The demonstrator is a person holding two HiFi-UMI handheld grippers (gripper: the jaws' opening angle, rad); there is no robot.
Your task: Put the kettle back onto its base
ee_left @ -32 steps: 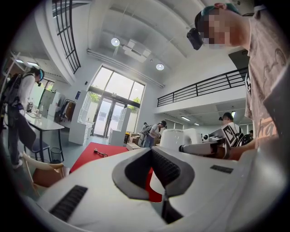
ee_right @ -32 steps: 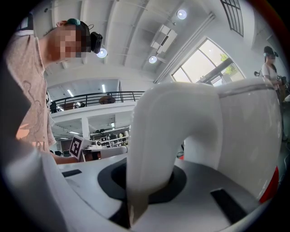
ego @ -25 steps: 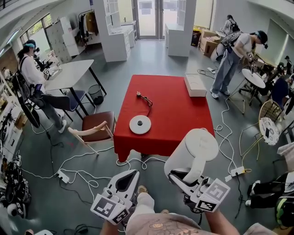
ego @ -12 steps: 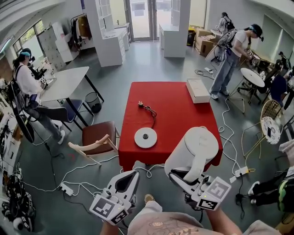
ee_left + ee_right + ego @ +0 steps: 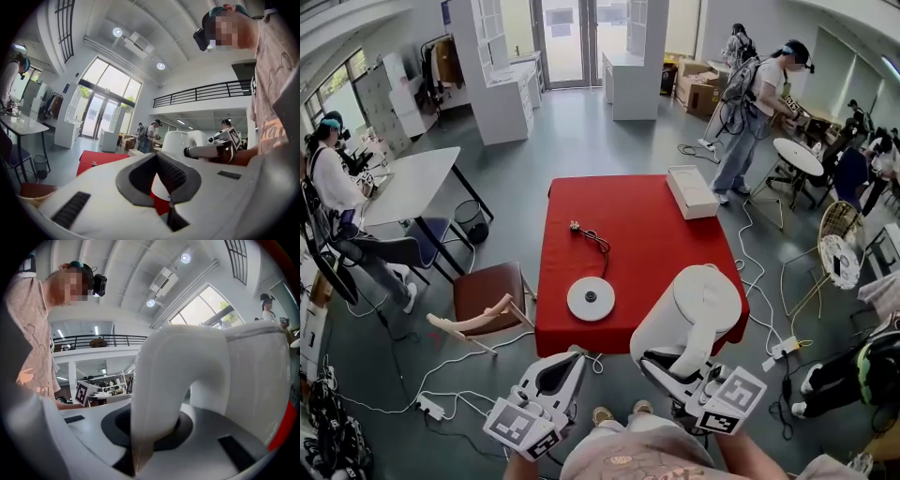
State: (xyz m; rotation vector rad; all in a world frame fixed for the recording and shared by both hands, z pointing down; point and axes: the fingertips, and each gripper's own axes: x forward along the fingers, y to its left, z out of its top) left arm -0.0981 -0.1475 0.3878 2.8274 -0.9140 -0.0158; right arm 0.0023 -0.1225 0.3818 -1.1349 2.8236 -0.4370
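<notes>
The white kettle (image 5: 694, 307) hangs in the air over the near right corner of the red table (image 5: 652, 239). My right gripper (image 5: 664, 364) is shut on the kettle's handle (image 5: 159, 394), which fills the right gripper view between the dark pads. The round white base (image 5: 591, 299) lies on the table near its front edge, left of the kettle, with its black cord and plug (image 5: 581, 230) trailing away behind it. My left gripper (image 5: 570, 358) is held low before the table's front edge, shut and holding nothing; in the left gripper view its tips (image 5: 158, 157) meet.
A flat white box (image 5: 692, 191) lies at the table's far right corner. A brown chair (image 5: 492, 291) stands to the left of the table. White cables and a power strip (image 5: 785, 349) lie on the floor around it. People work at other tables further off.
The red table and the base have come closer in the head view. Both grippers have been carried toward them, with the kettle still held by its handle.
</notes>
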